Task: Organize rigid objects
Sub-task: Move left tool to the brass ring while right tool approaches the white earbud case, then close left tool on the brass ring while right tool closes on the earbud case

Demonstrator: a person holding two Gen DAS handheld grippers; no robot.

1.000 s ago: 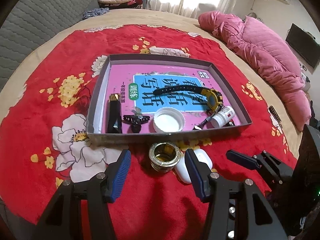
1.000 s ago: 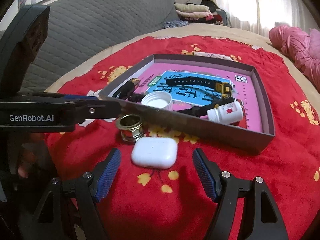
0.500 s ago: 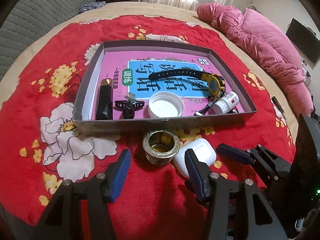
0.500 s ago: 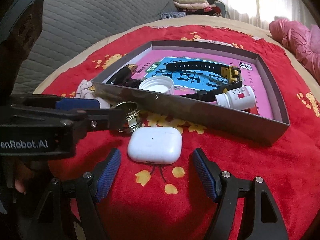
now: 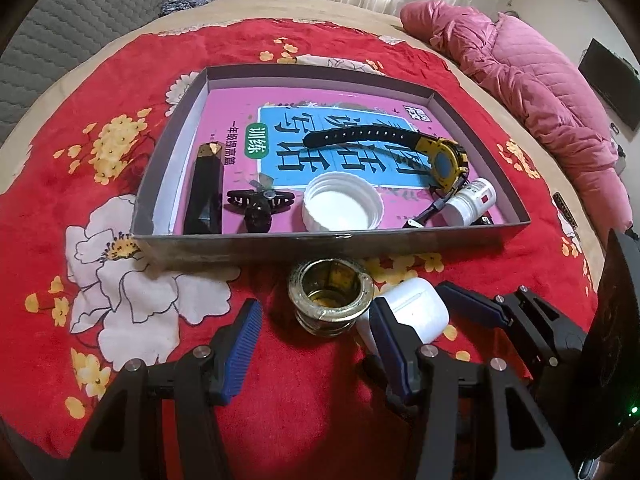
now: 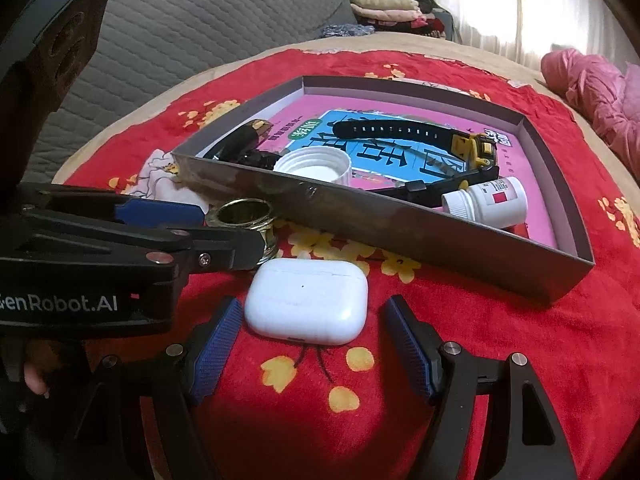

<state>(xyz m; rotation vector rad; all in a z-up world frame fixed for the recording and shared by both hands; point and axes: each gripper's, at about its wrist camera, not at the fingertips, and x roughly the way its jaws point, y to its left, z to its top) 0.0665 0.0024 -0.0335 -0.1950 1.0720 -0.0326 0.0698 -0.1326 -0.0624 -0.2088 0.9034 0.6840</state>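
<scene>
A brass threaded ring [image 5: 330,300] stands on the red blanket just in front of the grey tray [image 5: 340,248]. My left gripper [image 5: 316,344] is open, its blue pads on either side of the ring and apart from it. A white earbud case [image 6: 306,306] lies beside the ring. My right gripper [image 6: 314,350] is open around the case, with neither pad touching it. In the right wrist view the left gripper [image 6: 232,230] reaches in from the left over the ring [image 6: 242,216]. The left wrist view shows one right finger [image 5: 472,308] beyond the case [image 5: 412,312].
The tray [image 6: 400,224] holds a black and yellow watch [image 5: 400,140], a white cap [image 5: 342,206], a small white bottle [image 5: 470,202], a black hair clip [image 5: 258,202] and a black bar with a gold tip [image 5: 204,196]. A pink quilted jacket [image 5: 520,80] lies at the far right.
Both grippers have come lower and closer to the blanket. The ring and the case now sit further in between their fingers. Neither object has moved.
</scene>
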